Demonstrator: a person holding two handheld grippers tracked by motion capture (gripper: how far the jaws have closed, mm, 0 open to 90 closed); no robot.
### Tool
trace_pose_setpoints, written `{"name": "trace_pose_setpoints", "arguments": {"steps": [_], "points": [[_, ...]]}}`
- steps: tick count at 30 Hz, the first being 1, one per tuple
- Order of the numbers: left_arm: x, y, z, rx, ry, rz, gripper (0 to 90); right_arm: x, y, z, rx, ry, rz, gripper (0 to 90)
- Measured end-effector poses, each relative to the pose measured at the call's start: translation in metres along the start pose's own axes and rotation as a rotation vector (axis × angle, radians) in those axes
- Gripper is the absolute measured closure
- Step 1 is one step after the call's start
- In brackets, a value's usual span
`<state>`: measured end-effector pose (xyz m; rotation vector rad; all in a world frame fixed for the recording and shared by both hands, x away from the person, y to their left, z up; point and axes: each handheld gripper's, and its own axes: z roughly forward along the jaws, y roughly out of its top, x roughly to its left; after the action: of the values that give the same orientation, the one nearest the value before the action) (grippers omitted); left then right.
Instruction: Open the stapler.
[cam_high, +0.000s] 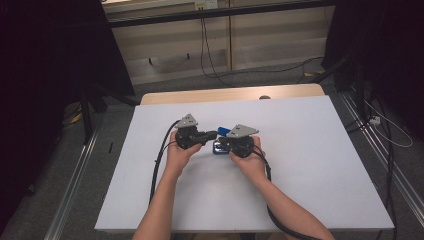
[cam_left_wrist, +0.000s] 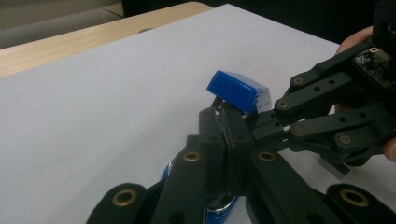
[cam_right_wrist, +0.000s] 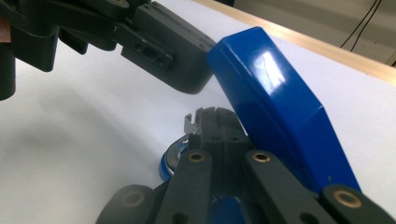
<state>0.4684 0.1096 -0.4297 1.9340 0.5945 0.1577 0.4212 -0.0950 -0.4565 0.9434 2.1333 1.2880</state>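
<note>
Your left gripper (cam_left_wrist: 224, 122) is clenched on the metal edge of the blue hinged case (cam_left_wrist: 237, 91), whose raised lid tilts away toward your right gripper (cam_right_wrist: 215, 122). That one is clamped on the base rim (cam_right_wrist: 173, 154), just beside.

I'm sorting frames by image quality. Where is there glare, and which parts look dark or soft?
Right gripper view: white glare patch on the blue lid, near jaws soft. Left gripper view: lid sharp, foreground jaws blurred. High view: dim, dark surroundings, white table evenly lit.

Glossy blue plastic case (cam_right_wrist: 275, 107) — matt white sheet (cam_high: 310, 165) — wooden table edge (cam_high: 230, 94).
</note>
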Motion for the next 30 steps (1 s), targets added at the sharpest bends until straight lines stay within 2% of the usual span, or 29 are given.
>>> {"name": "trace_pose_setpoints", "arguments": {"steps": [8,18,23,24,26,30], "points": [[0.001,-0.001,0.001,0.0,-0.001,-0.006,88.0,0.001,0.001,-0.001,-0.017,-0.02,0.006,90.0],[0.003,-0.006,0.004,0.033,0.016,-0.021,88.9,0.0,0.001,-0.002,-0.01,-0.022,0.001,90.0],[0.002,-0.009,0.01,0.042,0.021,-0.019,89.5,-0.001,0.002,-0.003,-0.011,-0.025,0.006,90.0],[0.002,-0.01,0.01,0.056,0.025,-0.009,89.7,0.0,0.002,-0.003,-0.01,-0.027,0.004,90.0],[0.001,-0.011,0.013,0.064,0.024,-0.015,90.0,0.0,0.002,-0.003,-0.012,-0.028,0.001,90.0],[0.001,-0.014,0.016,0.059,0.028,-0.008,90.0,0.0,0.002,-0.003,-0.009,-0.03,0.0,90.0]]}}
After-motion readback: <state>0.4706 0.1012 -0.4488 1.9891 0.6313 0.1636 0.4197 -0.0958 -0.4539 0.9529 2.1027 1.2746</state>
